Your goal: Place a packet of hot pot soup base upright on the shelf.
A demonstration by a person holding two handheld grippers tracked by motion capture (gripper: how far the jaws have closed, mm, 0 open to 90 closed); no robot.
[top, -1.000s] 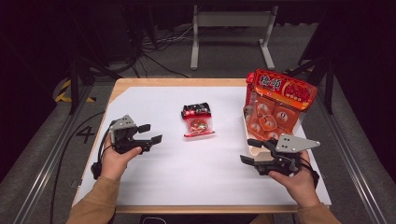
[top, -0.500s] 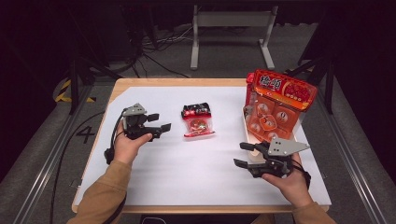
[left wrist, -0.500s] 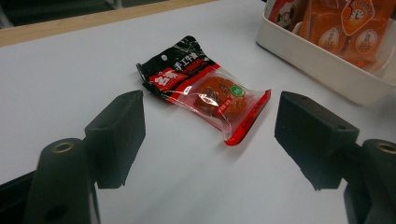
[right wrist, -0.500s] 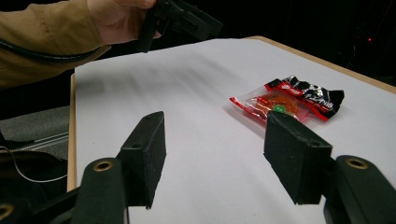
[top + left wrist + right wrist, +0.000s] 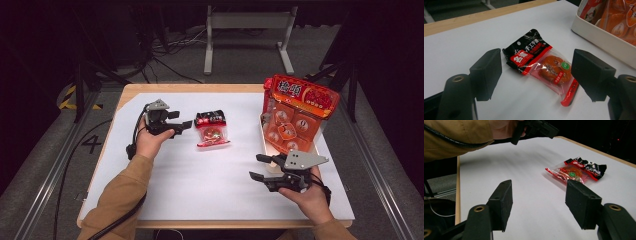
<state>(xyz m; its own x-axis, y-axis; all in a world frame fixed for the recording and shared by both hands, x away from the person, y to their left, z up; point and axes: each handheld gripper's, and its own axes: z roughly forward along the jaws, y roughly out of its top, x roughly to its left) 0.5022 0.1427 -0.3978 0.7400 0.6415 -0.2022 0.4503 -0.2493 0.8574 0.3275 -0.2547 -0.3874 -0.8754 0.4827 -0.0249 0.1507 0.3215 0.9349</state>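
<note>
A small snack packet point(image 5: 211, 131) lies flat on the white sheet, black and red with a clear window over an orange-brown piece. My left gripper point(image 5: 184, 123) hovers just left of it, open, its jaws pointing at the packet with a small gap left. In the left gripper view the packet point(image 5: 541, 67) lies on the table ahead, framed by the two wide-apart jaws of that gripper point(image 5: 537, 63). My right gripper point(image 5: 255, 166) stands open near the front right, nothing in it. Its own view shows its gripper point(image 5: 540, 195) and the packet point(image 5: 576, 172) farther off.
A white tray point(image 5: 263, 134) holding large orange snack bags point(image 5: 295, 110) stands at the right, close behind my right gripper; its wall point(image 5: 599, 35) is near the packet. Wooden table edges border the sheet. The sleeve and left hand point(image 5: 499, 127) cross the top of the right gripper view.
My left hand has moved away from the near edge and rightward, up to the packet. The right hand has barely shifted. The packet and tray lie as before.
</note>
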